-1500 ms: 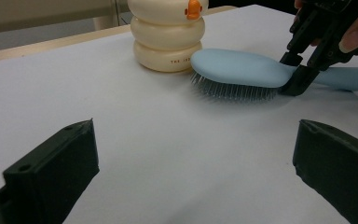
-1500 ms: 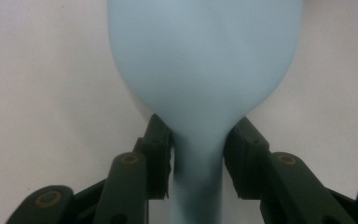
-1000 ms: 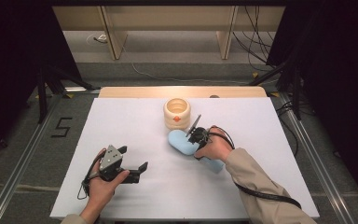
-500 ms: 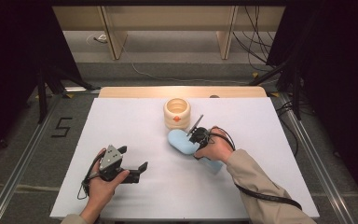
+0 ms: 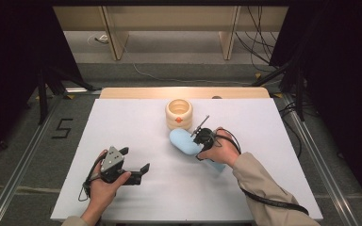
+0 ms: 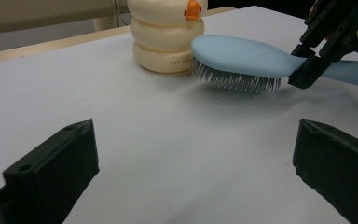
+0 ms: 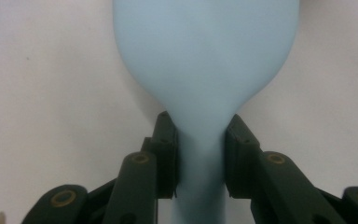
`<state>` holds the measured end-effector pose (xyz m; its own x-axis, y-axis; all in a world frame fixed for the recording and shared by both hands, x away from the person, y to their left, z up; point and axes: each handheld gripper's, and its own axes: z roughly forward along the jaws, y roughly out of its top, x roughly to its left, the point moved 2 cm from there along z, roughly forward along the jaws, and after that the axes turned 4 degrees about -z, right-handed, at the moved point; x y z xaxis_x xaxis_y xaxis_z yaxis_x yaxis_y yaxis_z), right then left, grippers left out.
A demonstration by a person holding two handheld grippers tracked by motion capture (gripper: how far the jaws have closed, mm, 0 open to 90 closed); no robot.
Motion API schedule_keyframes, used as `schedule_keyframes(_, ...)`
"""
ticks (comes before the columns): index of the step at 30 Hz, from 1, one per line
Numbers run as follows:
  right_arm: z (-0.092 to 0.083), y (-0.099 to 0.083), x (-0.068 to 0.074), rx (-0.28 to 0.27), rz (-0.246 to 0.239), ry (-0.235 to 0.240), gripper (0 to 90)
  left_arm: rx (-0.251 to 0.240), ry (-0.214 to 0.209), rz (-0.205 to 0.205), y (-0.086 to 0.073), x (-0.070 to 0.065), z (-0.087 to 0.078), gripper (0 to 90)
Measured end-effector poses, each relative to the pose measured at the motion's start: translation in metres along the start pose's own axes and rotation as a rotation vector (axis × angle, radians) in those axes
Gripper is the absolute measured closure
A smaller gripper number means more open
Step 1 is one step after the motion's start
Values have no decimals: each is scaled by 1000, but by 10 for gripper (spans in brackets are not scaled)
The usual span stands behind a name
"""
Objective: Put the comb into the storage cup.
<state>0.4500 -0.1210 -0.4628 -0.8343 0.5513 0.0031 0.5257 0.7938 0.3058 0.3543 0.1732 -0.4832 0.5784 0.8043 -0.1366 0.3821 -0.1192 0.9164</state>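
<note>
A light blue hairbrush (image 5: pixel 183 140) hangs bristles down just above the white table (image 5: pixel 264 122), its head close to a cream ringed container (image 5: pixel 179 114) with an orange mark. My right gripper (image 5: pixel 200 146) is shut on the brush's narrow neck. In the right gripper view the pads (image 7: pixel 168 149) press both sides of the hairbrush (image 7: pixel 205 56). My left gripper (image 5: pixel 135 160) rests low at the front left, open with nothing between its jaws. The left gripper view looks across at the hairbrush (image 6: pixel 242 56), the container (image 6: pixel 165 37) and the right gripper (image 6: pixel 307 70).
The table's wooden far edge (image 5: pixel 184 92) lies just behind the container. Metal rails (image 5: pixel 19 169) run along both sides of the table, and cables lie on the floor beyond it.
</note>
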Motion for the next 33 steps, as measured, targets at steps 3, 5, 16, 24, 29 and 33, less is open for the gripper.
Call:
schedule_keyframes(3,-3,-1,0,-21,3,-2,701,0,-1,0,0,0,0,0)
schedule_keyframes(5,-7,-5,0,-63,13,-5,701,0,-2,-1,0,0,0,0)
schedule_keyframes(16,-11,-20,1,-181,37,-5,701,1,-5,-2,0,-1,0,0)
schedule_keyframes(24,-13,-28,5,-273,42,-32,701,2,-5,-3,0,-1,1,0)
schedule_keyframes(29,-15,-30,7,-345,48,-45,701,3,-10,-8,0,0,0,0)
schedule_keyframes(33,-16,-33,7,-387,67,-42,701,1,-8,-8,0,0,0,0)
